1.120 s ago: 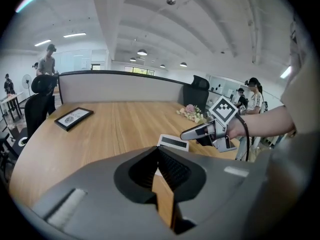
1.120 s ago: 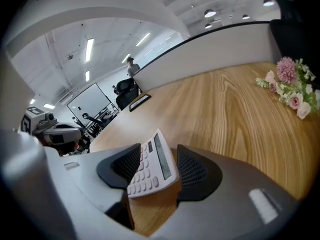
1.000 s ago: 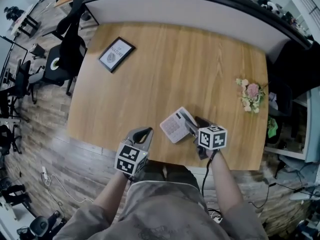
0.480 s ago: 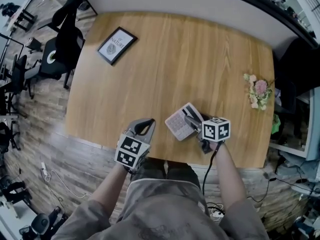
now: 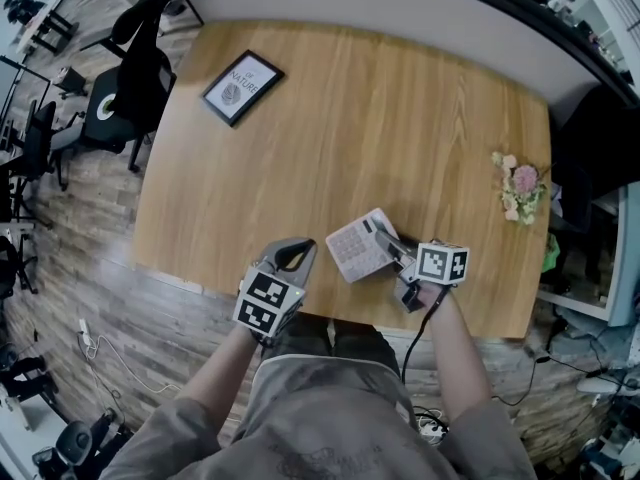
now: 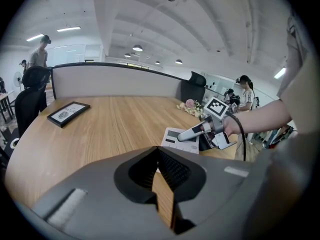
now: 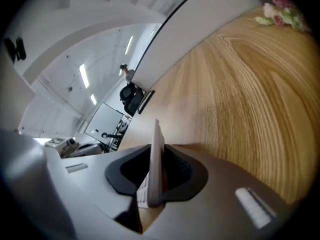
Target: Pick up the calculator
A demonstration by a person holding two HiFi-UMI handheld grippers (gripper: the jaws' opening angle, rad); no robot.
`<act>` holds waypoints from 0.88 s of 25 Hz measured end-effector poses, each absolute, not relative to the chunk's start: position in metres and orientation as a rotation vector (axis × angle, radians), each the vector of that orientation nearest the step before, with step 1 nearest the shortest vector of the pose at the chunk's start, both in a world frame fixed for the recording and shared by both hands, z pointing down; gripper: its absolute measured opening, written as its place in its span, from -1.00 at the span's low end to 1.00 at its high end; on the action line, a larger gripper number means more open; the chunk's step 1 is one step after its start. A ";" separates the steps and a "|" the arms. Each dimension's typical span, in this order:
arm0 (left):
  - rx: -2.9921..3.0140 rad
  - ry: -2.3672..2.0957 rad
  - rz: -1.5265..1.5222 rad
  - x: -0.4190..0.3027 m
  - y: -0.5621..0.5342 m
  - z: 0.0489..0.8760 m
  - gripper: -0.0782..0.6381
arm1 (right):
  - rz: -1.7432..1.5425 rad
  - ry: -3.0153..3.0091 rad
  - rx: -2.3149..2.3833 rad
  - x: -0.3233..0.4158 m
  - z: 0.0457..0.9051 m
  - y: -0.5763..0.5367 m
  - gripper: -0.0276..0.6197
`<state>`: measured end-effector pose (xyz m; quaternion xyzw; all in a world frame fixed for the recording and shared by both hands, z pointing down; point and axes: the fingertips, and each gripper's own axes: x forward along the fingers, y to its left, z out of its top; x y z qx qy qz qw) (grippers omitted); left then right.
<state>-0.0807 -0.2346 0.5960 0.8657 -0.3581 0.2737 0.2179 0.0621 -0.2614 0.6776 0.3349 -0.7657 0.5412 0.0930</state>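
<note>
As right hand-held gripper [image 5: 384, 238] jaws close on calculator [image 5: 354, 251], frame [image 5: 241, 87] reads NATURE

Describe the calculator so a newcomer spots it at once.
Start at the near edge of the wooden table, right of centre. The calculator is the pale, flat keypad slab between the closing jaws of the right tool. The framed picture and flower bunch sit far off; neither has keys.
</note>
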 end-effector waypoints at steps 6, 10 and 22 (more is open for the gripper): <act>2.405 -1.014 0.751 -0.084 -0.229 0.580 -0.78 | 1.643 -2.248 1.173 0.074 0.653 -0.260 -0.69; 2.431 -1.045 0.726 -0.089 -0.230 0.555 -0.78 | 1.603 -2.315 1.265 0.078 0.605 -0.266 -0.69; 2.637 -1.172 0.632 -0.095 -0.242 0.439 -0.78 | 1.357 -2.617 1.533 0.091 0.424 -0.272 -0.68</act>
